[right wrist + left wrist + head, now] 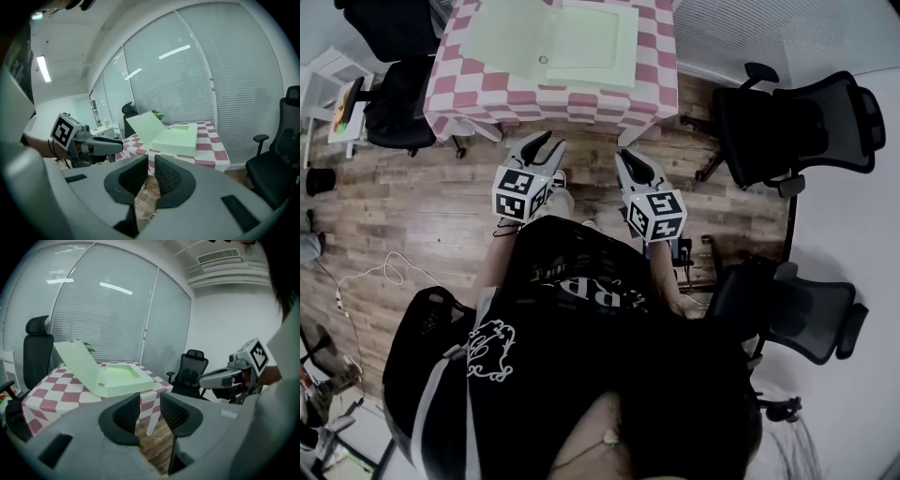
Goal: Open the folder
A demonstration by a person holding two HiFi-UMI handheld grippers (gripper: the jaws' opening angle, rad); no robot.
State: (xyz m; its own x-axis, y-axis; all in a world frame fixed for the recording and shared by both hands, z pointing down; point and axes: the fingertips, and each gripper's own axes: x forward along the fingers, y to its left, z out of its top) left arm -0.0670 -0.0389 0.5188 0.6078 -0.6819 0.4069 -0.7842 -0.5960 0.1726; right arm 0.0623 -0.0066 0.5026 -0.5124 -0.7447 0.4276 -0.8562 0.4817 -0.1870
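The light green box folder (581, 42) lies on the pink-and-white checked table (469, 89) with its lid (77, 364) swung up and open, the tray (180, 138) bare inside. Both grippers hang over the wooden floor, well short of the table and close to the person's body. My left gripper (546, 141) (150, 401) is open, a clear gap between its pads and nothing in it. My right gripper (630, 159) (151, 161) has only a narrow slit between its pads, also with nothing in it. Each gripper shows in the other's view, side by side.
Black office chairs stand at the right (797, 122), the lower right (797, 314) and left of the table (398, 103). A white side shelf (337, 94) and a cable (375, 272) on the floor lie to the left. Blinds cover the glass wall behind the table.
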